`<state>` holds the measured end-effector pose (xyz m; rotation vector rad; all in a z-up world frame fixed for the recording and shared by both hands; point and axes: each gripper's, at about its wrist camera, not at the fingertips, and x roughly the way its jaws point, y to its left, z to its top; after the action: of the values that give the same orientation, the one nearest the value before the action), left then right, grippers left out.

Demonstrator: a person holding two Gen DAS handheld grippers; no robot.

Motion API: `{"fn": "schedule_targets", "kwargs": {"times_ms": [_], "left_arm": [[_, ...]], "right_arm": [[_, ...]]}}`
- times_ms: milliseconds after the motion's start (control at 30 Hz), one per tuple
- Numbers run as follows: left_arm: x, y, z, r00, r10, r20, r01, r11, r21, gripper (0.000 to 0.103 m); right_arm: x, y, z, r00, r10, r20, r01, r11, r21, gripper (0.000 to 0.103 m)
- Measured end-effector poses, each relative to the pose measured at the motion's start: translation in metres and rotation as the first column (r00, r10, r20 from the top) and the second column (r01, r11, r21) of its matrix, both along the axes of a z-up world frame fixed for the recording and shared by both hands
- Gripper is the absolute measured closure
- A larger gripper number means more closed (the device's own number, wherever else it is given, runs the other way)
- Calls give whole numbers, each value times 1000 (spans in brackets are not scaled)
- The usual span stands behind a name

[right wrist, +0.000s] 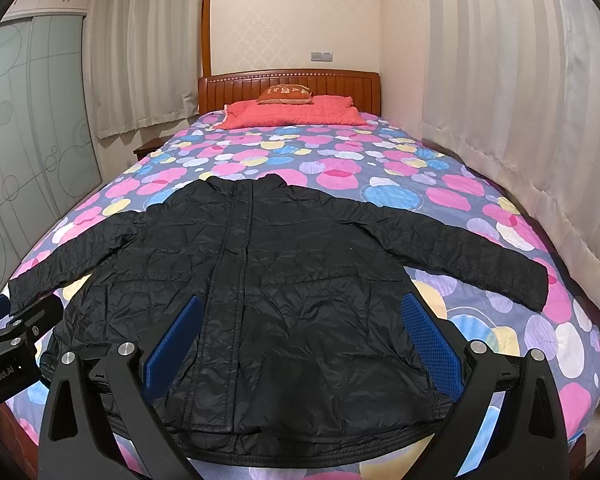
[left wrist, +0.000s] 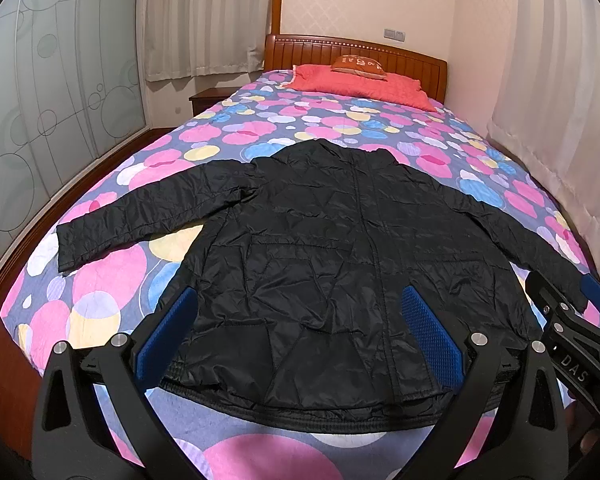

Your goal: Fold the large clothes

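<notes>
A black quilted jacket lies flat and front up on the bed, both sleeves spread out to the sides, hem toward me. My left gripper hovers open above the hem's left half, nothing between its blue pads. In the right wrist view the same jacket fills the middle, and my right gripper hangs open over the hem's right half. Each gripper shows at the edge of the other's view: the right gripper near the right cuff, the left gripper near the left cuff.
The bed has a bright spotted cover with a red pillow and a wooden headboard at the far end. Curtains hang close along the right side. A nightstand and sliding wardrobe doors stand at left.
</notes>
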<state>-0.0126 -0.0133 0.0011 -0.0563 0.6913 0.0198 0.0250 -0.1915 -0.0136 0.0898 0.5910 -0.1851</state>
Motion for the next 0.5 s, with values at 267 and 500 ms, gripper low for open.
{"fn": "schedule_targets", "kwargs": {"times_ms": [267, 500], "left_arm": [[4, 3, -2, 1000, -7, -4, 7, 1000, 1, 2], [3, 2, -2, 1000, -6, -6, 6, 1000, 1, 2]], "right_arm": [[0, 0, 0, 1000, 1, -2, -1, 1000, -1, 5], [1, 0, 0, 1000, 0, -1, 0, 1000, -2, 5]]}}
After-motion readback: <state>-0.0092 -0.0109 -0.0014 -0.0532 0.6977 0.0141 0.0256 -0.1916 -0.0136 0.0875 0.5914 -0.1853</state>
